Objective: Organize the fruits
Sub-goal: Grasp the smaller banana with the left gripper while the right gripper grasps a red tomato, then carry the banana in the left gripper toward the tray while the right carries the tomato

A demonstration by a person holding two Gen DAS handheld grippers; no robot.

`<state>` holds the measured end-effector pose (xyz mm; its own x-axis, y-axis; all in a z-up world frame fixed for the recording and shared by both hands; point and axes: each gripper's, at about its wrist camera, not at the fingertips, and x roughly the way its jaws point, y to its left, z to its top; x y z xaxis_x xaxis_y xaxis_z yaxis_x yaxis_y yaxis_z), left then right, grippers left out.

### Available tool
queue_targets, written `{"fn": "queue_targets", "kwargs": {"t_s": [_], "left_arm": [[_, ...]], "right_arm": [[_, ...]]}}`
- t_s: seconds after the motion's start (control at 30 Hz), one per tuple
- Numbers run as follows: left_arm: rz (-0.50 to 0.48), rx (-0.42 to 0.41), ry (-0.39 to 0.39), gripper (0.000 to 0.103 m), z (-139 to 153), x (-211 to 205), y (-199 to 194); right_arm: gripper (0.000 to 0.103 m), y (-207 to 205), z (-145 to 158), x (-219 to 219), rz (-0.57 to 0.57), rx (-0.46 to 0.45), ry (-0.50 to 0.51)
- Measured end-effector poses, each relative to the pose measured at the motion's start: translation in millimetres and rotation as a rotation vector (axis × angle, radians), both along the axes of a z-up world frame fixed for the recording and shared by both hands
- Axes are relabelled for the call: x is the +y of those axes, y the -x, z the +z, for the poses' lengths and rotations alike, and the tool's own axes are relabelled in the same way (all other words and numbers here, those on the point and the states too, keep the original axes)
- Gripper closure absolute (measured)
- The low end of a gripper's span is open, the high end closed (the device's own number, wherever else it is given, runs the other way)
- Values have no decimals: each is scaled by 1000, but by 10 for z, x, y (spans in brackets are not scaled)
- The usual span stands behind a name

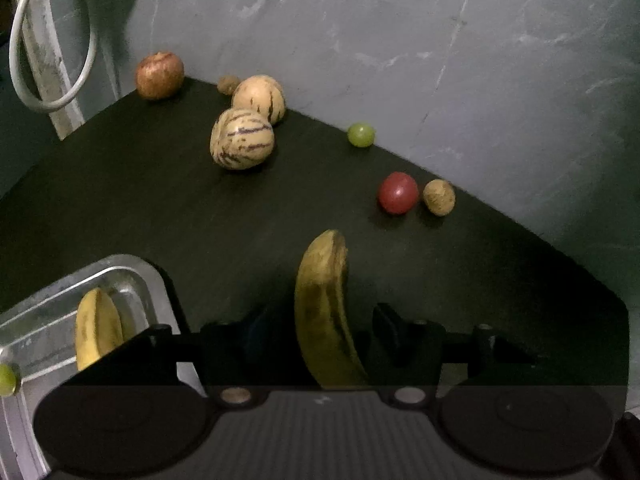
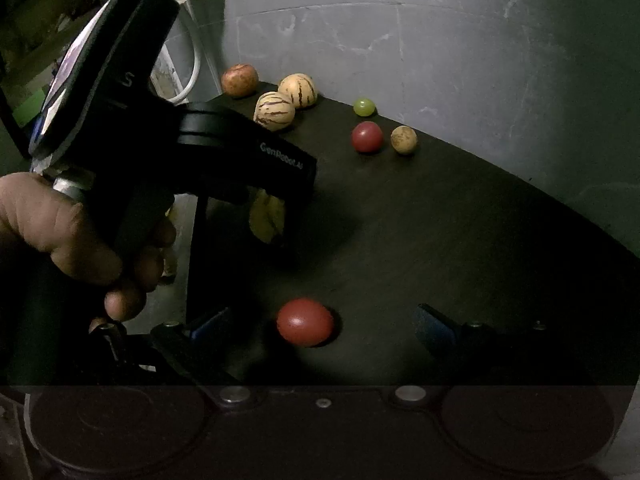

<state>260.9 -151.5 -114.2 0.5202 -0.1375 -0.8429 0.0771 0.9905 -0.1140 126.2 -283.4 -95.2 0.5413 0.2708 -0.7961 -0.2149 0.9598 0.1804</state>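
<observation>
My left gripper (image 1: 326,328) has a yellow banana (image 1: 324,304) between its fingers, with the jaws close on both sides; it also shows under the left gripper in the right wrist view (image 2: 268,218). A metal tray (image 1: 132,280) at lower left holds another banana (image 1: 98,328) and a green grape (image 1: 6,378). My right gripper (image 2: 320,328) is open, with a red fruit (image 2: 306,322) lying on the dark table (image 2: 460,240) between its fingers.
At the table's far edge lie a reddish apple (image 1: 160,75), two striped pale melons (image 1: 242,144), a green grape (image 1: 361,135), a red fruit (image 1: 398,193) and two small brown fruits (image 1: 439,197). A grey wall stands behind.
</observation>
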Motion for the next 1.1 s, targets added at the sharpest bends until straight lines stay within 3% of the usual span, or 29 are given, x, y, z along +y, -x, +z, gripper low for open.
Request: {"fn": "queue_targets", "kwargs": {"t_s": [0.13,0.23,0.73,0.8,1.1], "left_arm": [[23,5,-22,47,-27,-34,-22],[22,-3,-18,70,-15,-36,-26],[10,-6,-1,71,-8,-4,-19],[9,-5,-1,71,-8,-2,-20],[4,-6,1,71,7,14,-13]], "right_arm": [[7,-26,9,-1,5,-6,2],[8,-33,-4,7,15,-6,9],[52,-48,-69,102,112,6,71],[66,-35,-60,135,135,4,76],[69,-59,-69,153,158,3,91]]}}
